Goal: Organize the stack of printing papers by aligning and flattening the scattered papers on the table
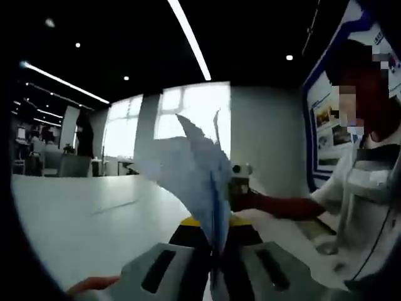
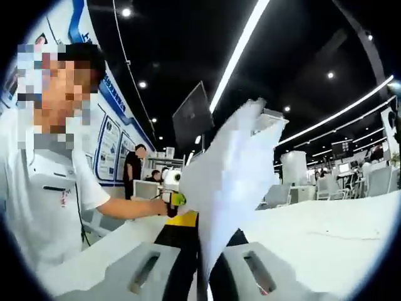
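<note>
Papers [image 1: 200,169] stand lifted off the white table [image 1: 81,219], pinched edge-on between the closed jaws of both the left gripper [image 1: 216,260] and right gripper [image 2: 203,266], so loose fanned sheets could slip, crease or tear if the grippers pull apart.

Left gripper view looks forward along its jaws, low over the white table [image 1: 75,219], papers [image 1: 197,169] right at the lens. Right gripper view faces the opposite way, equally close to the papers [image 2: 232,175]. Both share the papers, table and the person [image 1: 369,188] beside them, plus the other gripper [image 1: 241,182] beyond the sheets.
</note>
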